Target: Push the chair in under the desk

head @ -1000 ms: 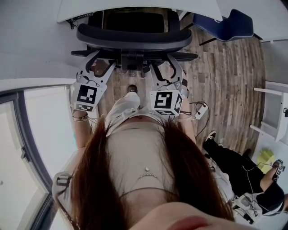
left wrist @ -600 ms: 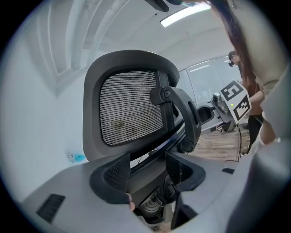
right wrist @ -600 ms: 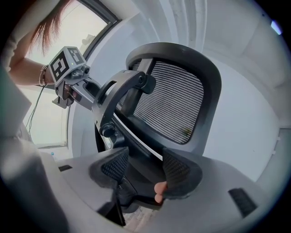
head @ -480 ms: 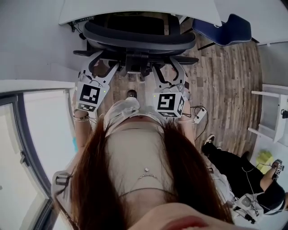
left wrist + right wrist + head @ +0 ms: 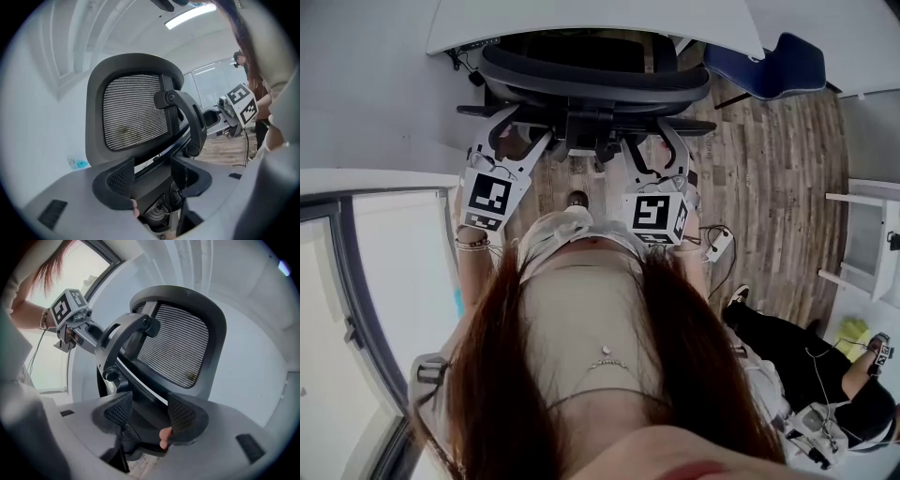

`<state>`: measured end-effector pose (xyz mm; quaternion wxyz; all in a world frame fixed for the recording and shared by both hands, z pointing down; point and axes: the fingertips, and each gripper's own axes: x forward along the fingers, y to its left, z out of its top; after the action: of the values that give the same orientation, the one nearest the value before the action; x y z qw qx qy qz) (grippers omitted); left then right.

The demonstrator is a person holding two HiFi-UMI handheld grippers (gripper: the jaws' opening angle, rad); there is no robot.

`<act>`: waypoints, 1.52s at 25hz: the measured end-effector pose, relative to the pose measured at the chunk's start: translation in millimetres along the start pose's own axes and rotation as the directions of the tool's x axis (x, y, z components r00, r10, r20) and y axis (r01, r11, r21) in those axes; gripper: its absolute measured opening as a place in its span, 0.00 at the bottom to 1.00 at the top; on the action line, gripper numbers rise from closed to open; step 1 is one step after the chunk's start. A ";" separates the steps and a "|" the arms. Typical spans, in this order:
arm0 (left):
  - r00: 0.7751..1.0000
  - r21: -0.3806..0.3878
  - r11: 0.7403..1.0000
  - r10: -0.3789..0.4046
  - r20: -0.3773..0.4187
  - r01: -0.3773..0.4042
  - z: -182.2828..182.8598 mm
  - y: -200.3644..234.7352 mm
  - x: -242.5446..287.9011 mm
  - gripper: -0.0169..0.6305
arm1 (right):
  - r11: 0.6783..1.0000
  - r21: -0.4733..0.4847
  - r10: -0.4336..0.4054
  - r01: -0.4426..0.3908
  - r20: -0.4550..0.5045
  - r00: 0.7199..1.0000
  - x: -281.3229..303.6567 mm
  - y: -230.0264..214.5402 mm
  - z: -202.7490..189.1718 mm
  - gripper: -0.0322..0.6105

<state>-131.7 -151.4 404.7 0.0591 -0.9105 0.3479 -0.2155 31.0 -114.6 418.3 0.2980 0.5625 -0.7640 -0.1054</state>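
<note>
A black office chair with a mesh back stands at the edge of the white desk, its seat beneath the desktop. My left gripper is open behind the left side of the chair back. My right gripper is open behind the right side. Both reach the back's lower support frame. In the left gripper view the mesh back rises beyond the open left gripper. In the right gripper view the chair fills the middle beyond the open right gripper. Neither holds anything.
A blue chair stands at the back right. A white shelf unit is at the right edge, and another person sits at the lower right. Cables and a plug box lie on the wooden floor. A white wall runs along the left.
The chair has slid a little further towards the desk, and both grippers have moved forward with it. Both stay open.
</note>
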 end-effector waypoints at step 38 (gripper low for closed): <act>1.000 0.004 1.000 0.007 0.007 -0.007 0.8 51.8 37.0 0.39 | 0.999 0.046 -0.008 0.009 -0.004 1.000 65.7 -21.5 13.1 0.43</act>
<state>-138.2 -214.7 403.6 0.0631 -0.9098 0.3506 -0.2131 28.1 -184.9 419.3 0.2861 0.5727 -0.7632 -0.0878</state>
